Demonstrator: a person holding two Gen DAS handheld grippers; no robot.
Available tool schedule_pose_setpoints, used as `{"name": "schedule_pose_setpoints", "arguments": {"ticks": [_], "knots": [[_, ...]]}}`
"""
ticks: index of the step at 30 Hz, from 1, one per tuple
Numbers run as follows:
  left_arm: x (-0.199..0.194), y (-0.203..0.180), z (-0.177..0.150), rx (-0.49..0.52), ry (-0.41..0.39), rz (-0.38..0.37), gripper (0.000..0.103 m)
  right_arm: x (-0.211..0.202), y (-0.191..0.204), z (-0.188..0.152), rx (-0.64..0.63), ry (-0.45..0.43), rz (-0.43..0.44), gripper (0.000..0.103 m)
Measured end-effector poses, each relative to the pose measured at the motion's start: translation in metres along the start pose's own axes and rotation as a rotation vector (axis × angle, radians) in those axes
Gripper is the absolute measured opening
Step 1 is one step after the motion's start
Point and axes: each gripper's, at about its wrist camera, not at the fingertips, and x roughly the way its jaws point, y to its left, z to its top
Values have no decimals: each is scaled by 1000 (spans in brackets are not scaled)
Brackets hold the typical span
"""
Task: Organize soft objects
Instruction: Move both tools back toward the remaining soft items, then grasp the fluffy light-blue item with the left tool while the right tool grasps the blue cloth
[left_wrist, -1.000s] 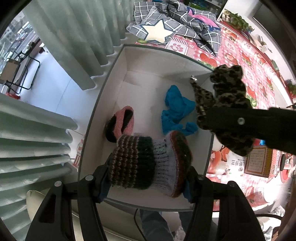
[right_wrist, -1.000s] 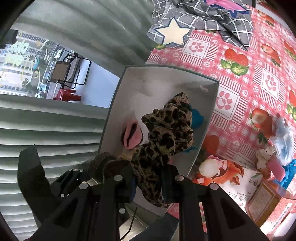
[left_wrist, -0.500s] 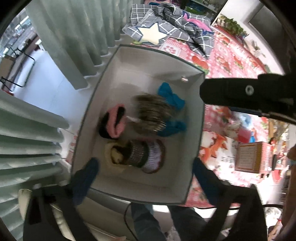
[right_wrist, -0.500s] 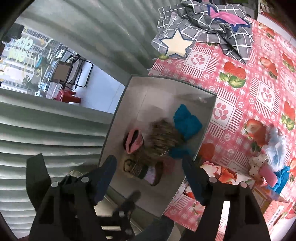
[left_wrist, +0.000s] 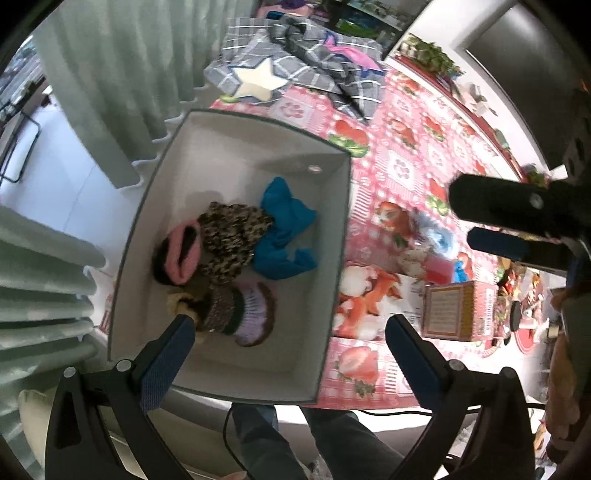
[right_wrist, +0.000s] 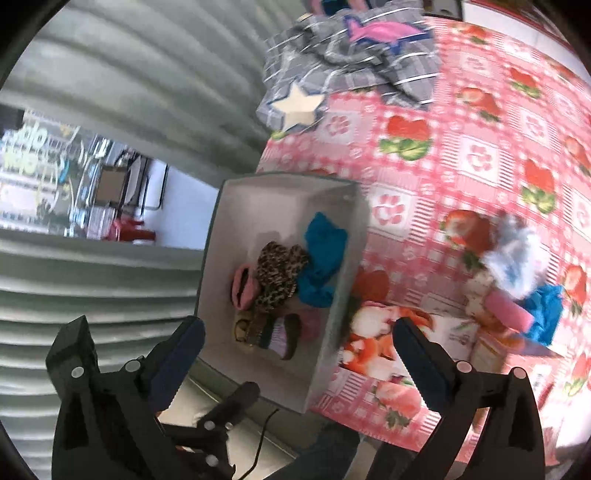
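A white open box stands at the table's corner. In it lie a leopard-print cloth, a striped knit hat, a pink and black knit piece and a blue cloth. My left gripper is open and empty above the box's near side. My right gripper is open and empty, higher up; it also shows in the left wrist view over the table.
A grey checked cloth with a star lies beyond the box on the pink strawberry tablecloth. A pile of small soft items and a printed carton lie to the right. Curtains hang on the left.
Both grippers have opened and pulled up and back. The knit hat and the leopard cloth have dropped from them into the box.
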Motion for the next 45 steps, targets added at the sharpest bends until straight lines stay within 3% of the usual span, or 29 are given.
{"name": "schedule_pose_setpoints", "arguments": {"ticks": [3,9,17,22,28,36,41,45], "knots": [[4,-20,8,43,26,-24,103,-24,-21,-2,58,-35,12,103],[15,-77,22,202,45,-2,103,-82,-91,-27,250,-123,39,102],[45,-141,48,351,90,35,103,-130,-197,-70,492,-206,-30,103],[75,-173,72,402,142,63,103,-111,-251,-87,599,-154,-73,102],[115,-218,101,449,239,22,103,-71,-298,-103,680,-65,-59,102],[196,-264,119,462,427,14,103,-27,-315,-98,634,3,-85,102],[241,-283,111,525,531,71,103,-16,-332,-104,656,24,-58,102],[260,-289,108,549,560,118,103,-13,-338,-101,648,23,-51,102]]}}
